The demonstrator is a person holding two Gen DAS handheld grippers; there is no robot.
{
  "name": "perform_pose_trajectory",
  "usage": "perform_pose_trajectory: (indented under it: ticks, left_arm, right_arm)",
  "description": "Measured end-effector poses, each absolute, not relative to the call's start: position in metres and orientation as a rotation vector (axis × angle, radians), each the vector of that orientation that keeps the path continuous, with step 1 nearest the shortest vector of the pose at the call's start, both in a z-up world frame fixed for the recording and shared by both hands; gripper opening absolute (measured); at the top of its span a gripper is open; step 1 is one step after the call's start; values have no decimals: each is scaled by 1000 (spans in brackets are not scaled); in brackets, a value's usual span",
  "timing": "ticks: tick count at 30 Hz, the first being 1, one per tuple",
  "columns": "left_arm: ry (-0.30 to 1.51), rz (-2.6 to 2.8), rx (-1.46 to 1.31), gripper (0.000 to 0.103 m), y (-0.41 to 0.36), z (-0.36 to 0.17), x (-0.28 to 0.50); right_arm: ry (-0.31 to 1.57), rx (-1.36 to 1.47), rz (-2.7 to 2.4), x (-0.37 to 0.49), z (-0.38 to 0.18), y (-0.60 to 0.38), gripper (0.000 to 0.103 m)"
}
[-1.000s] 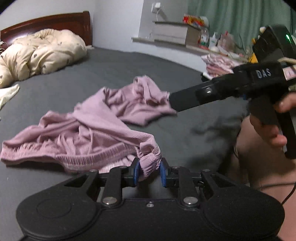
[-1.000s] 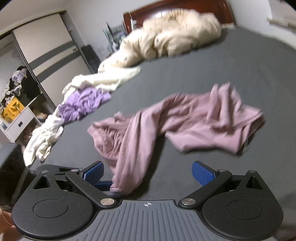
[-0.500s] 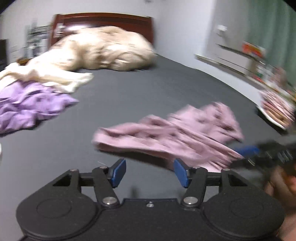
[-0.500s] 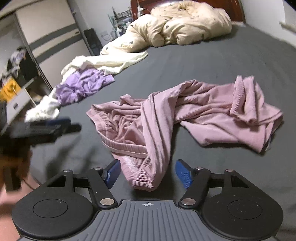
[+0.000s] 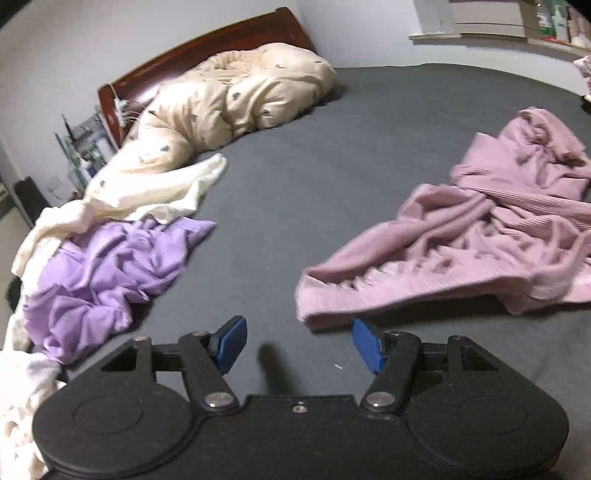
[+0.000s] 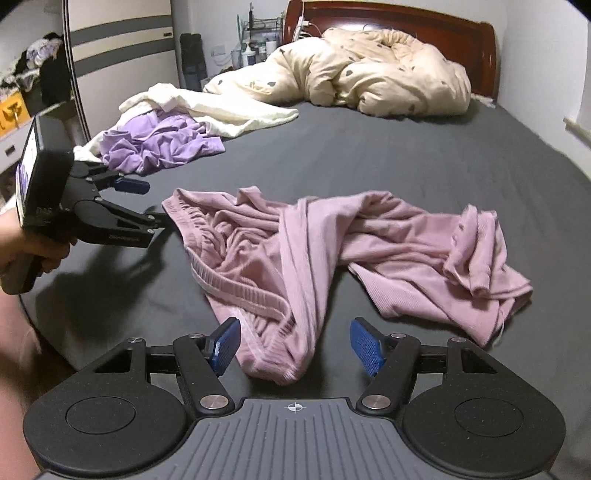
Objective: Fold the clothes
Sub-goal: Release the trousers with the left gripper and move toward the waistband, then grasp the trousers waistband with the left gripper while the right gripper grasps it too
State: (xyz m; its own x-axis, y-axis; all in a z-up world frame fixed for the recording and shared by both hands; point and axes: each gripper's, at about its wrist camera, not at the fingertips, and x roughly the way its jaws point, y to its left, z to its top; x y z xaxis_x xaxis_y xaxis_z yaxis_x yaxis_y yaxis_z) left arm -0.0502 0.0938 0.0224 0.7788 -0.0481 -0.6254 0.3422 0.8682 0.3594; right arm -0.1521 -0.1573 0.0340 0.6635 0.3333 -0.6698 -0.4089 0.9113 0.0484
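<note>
Both of my tongs hang over the dark grey bed sheet (image 6: pixel 369 155) with their blue pads apart. My left gripper (image 5: pixel 297 345) has nothing between its pads, only bare sheet, and the waistband corner of the crumpled pink ribbed garment (image 5: pixel 480 240) lies just beyond its right-hand pad. My right gripper (image 6: pixel 293 345) stands spread too, with a hanging fold of the same pink garment (image 6: pixel 332 251) lying between its pads but not pressed by either.

Around me: a rumpled lilac cloth (image 6: pixel 159 144) sits at the left edge of the bed, touching a cream-white towel-like cloth (image 6: pixel 221 110) behind it. A bunched beige duvet with small dark spots (image 6: pixel 369 70) is piled against the dark red wooden headboard (image 6: pixel 461 29). From the right wrist view, my left hand (image 6: pixel 33 247) holds its tool at the left, its tips near the garment's waistband and apart from it. Nothing lies between either tool and the garment.

The pink garment sprawls across the near middle of the bed, twisted, its gathered elastic waistband at the left and a wrinkled heap at the right.
</note>
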Motion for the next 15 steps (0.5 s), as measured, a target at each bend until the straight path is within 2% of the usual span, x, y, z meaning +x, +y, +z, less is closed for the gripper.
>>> perform_pose_trajectory:
  ticks: [9,15]
  left_arm:
    - [581,-167,596,62,74,17,-44]
    - [554,-196,527,64,70,32,-53]
  right_arm:
    - [699,-389,272,-157,6,-126,68]
    - [710,-386,200,-154,5,-156,68]
